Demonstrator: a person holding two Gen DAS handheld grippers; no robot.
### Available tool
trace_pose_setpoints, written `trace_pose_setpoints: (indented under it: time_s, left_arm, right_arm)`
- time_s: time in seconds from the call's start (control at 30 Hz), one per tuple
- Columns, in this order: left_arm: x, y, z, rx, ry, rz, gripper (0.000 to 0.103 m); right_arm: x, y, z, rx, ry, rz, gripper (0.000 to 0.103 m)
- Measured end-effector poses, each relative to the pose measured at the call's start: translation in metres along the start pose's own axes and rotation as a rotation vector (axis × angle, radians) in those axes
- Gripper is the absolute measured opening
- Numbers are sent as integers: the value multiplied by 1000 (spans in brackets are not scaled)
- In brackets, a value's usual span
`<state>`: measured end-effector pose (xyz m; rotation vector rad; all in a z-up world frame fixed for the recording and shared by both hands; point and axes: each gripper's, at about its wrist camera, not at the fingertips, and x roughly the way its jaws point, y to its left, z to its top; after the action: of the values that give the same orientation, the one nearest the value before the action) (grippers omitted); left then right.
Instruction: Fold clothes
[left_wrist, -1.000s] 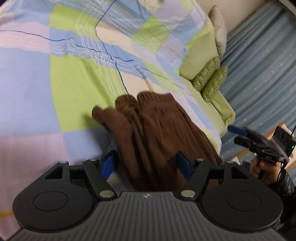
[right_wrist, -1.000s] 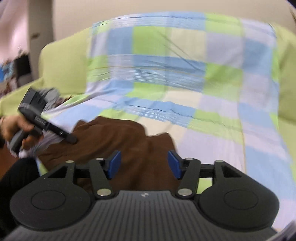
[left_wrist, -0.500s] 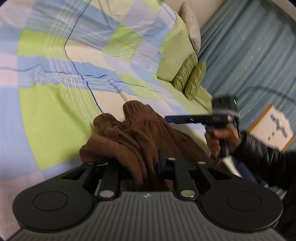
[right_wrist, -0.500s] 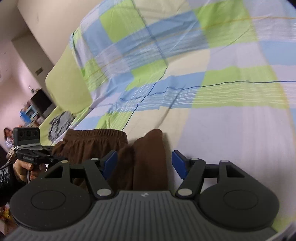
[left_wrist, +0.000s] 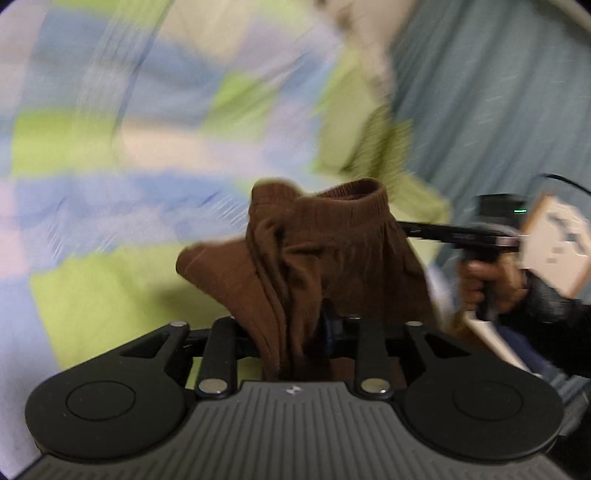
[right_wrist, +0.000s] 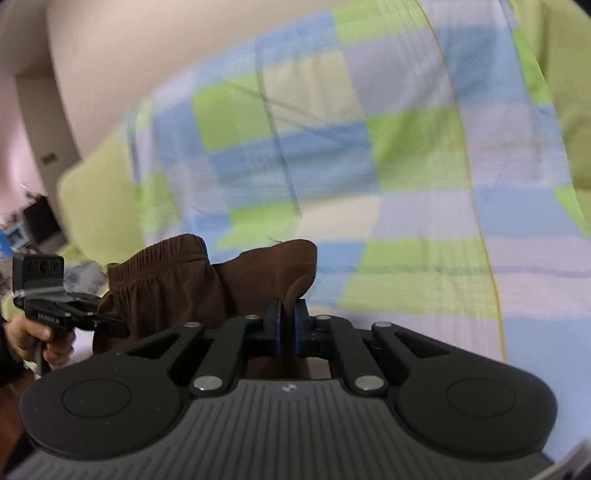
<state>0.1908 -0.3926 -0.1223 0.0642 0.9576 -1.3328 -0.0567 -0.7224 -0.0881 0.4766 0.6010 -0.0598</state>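
**Both grippers clamped on brown garment above bed**

Surroundings: checked bedspread (right_wrist: 406, 177) in blue, green and white; green pillows (left_wrist: 373, 147), blurred; grey-blue curtain (left_wrist: 491, 110) behind. Brown garment (left_wrist: 325, 254) hangs bunched between the two grippers, elastic waistband uppermost, blocking the left camera's centre. Left gripper (left_wrist: 295, 332): fingers closed, cloth pinched between them. Right gripper (right_wrist: 287, 326): blue pads nearly together, nipping a garment fold. No containers visible.

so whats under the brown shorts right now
Under the lifted brown shorts lies the checked bedsheet, a green patch showing directly below. The sheet right behind the hanging cloth is hidden.
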Motion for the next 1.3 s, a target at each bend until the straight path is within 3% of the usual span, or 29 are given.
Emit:
trace_pose_setpoints:
  time_s: [0.07, 0.2, 0.27, 0.33, 0.43, 0.47, 0.67, 0.77, 0.87, 0.9, 1.0, 1.1, 1.2, 1.3]
  left_arm:
    - [2, 15, -1, -78, -12, -13, 41]
    - [-17, 18, -4, -78, -58, 22, 44]
    - [-31, 17, -4, -73, -83, 58, 47]
    - [-46, 14, -4, -71, -120, 89, 48]
    - [-50, -1, 4, -42, -148, 60, 48]
    - [-44, -8, 7, -26, -139, 51, 48]
    - [0, -14, 26, 80, -2, 101, 54]
    - [17, -9, 32, 102, 27, 82, 49]
    - [10, -16, 26, 170, -5, 77, 31]
    - [5, -19, 23, 198, -19, 78, 24]
    - [-13, -36, 12, 315, -70, 75, 23]
    - [-19, -49, 8, 406, -77, 106, 19]
    - [-17, -61, 12, 488, -47, 157, 17]
    - [-11, -66, 17, 519, -40, 149, 17]
  right_arm:
    - [26, -26, -9, 94, 66, -39, 8]
    - [27, -51, -13, 204, 19, -123, 11]
    - [19, -43, -11, 174, -4, -88, 13]
    - [18, -27, -9, 129, 9, -33, 22]
    - [15, -3, -6, 63, 29, 56, 31]
    - [16, 2, -1, 46, 44, 98, 32]
    - [54, 22, 21, 19, 137, 159, 43]
    - [74, 20, 23, 42, 170, 168, 43]
    - [89, 14, 24, 83, 189, 164, 43]
    - [91, 12, 23, 93, 191, 172, 37]
    - [84, 7, 15, 96, 162, 169, 9]
    - [69, 12, 8, 46, 127, 145, 2]
    - [61, 14, 1, 31, 127, 129, 1]
    - [61, 22, 5, -25, 117, 108, 3]
